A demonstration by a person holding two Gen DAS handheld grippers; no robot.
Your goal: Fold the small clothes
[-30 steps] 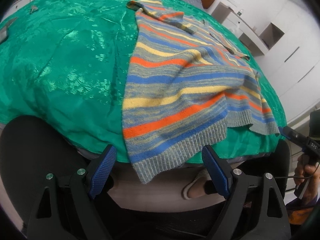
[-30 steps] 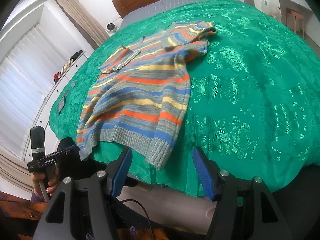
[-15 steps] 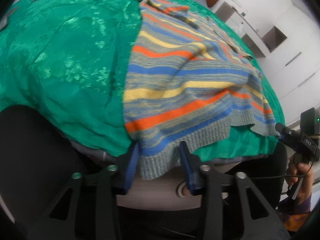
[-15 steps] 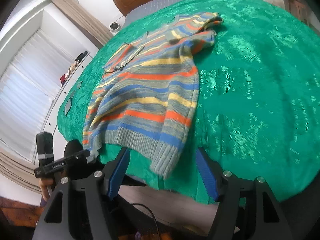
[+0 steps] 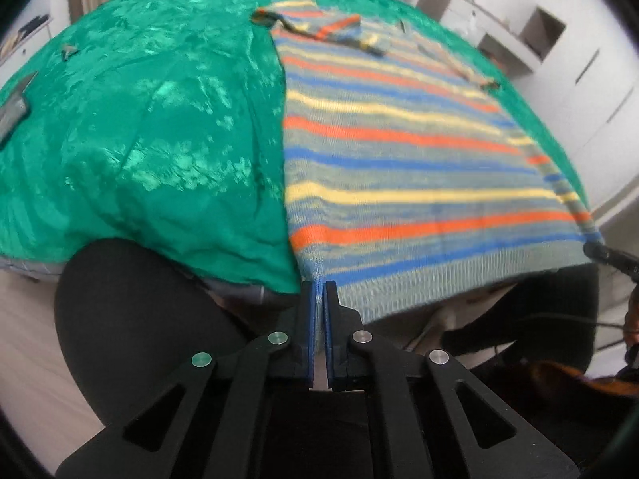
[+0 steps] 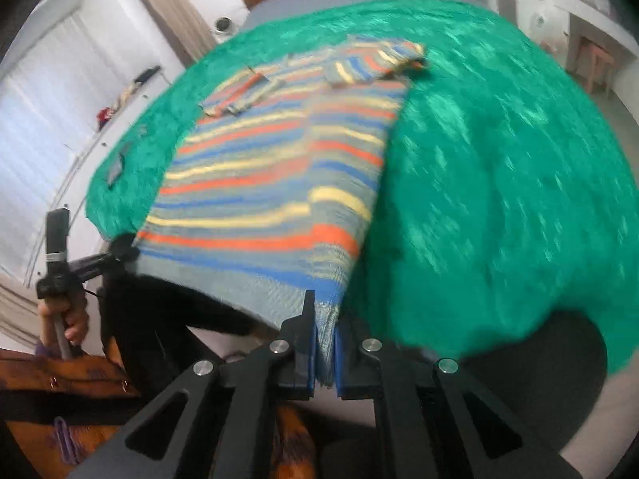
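Our left gripper (image 5: 318, 299) has its blue pads pressed together on one bottom corner of the striped knit sweater (image 5: 399, 151), the ribbed hem pinched between them. Our right gripper (image 6: 325, 331) is clamped the same way on the opposite hem corner, a bunch of ribbing showing between its pads. In the right wrist view we also see the left gripper at the far corner, held in a hand (image 6: 66, 319).

The sweater lies face up on the green bedspread (image 5: 139, 139), its hem at the near edge of the bed and stretched in a fairly straight line between our two grips. The body looks flat and smoothed. Up at the far end both sleeves (image 6: 375, 62) appear already folded in across the chest, one from each side, so we judge the side folds done.

What is left, as we read it, is the main fold: carrying the hem up and away over the body toward the collar, laying it down evenly, then letting go. Perhaps a second fold follows to make the bundle compact. With both corners gripped and nothing yet lifted over, we put the task at around the halfway mark. Both views are blurred, so finer creases are hard to judge.
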